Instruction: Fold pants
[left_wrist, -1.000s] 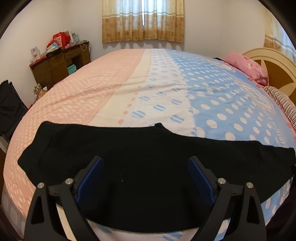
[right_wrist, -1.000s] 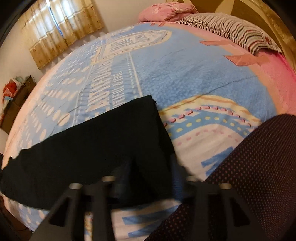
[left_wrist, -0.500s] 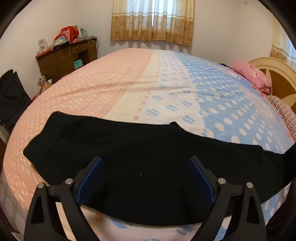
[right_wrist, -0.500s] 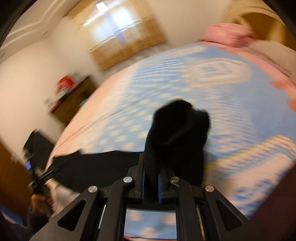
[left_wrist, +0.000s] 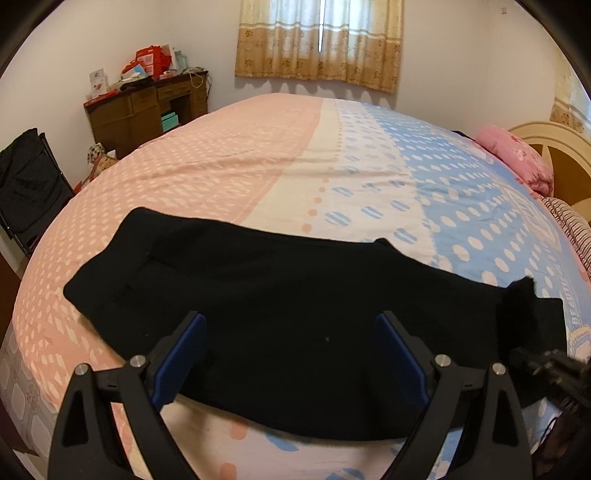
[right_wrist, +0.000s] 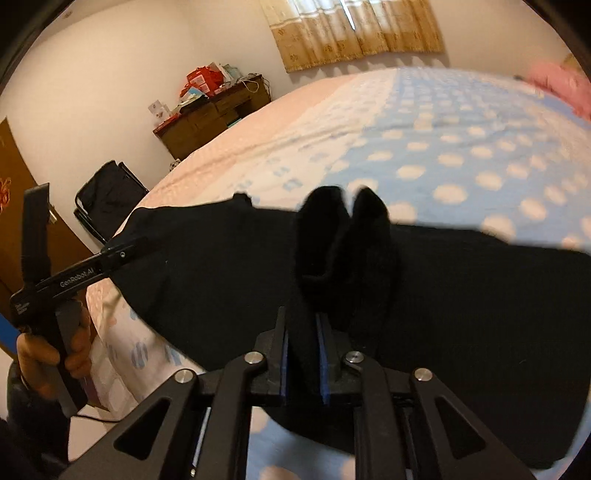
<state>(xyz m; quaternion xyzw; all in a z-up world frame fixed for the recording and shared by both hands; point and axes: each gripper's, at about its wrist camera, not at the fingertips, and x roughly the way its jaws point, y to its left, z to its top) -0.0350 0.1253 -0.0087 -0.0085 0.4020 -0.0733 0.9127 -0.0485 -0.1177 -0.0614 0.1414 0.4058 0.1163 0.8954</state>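
Between R tool (right_wrist: 302, 363) pads: pants (right_wrist: 343, 240) end; L tool (left_wrist: 291, 354) above midsection.

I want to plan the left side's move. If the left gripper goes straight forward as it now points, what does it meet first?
Probably the black pants: the open left gripper points at the spread cloth lying on the bed, with nothing between them. Depth is uncertain.

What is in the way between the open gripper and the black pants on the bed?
Nothing visible. The left gripper hangs with its jaws wide open right over the black pants, with only air between them. The right gripper already pinches a bunched end of the pants, lifted off the bed.
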